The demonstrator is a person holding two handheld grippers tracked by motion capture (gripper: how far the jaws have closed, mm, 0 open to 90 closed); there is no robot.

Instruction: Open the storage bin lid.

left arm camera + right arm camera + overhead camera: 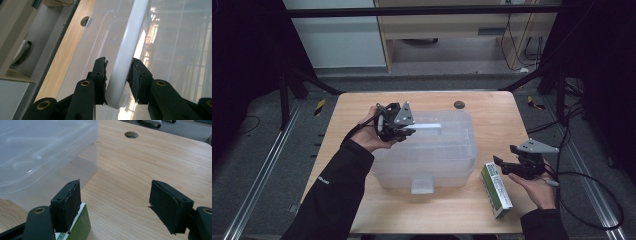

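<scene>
A clear plastic storage box [427, 155] with a lid stands in the middle of the wooden table [492, 115]. My left gripper [411, 131] is over the lid's left end, shut on the white carry handle [428, 126]. In the left gripper view both pads press the white handle [130, 42] between them, at my left gripper [118, 75]. My right gripper [499, 164] hovers open at the table's right, just above the far end of a green and white carton [496, 189]. In the right gripper view my right gripper [115, 202] has wide-spread jaws, and the carton [82, 226] lies under its left pad.
A round cable hole [458, 104] sits in the table near the far edge, behind the box. Bare wood lies to the right of the clear box [37, 152]. Dark frame legs and cables stand on the floor around the table.
</scene>
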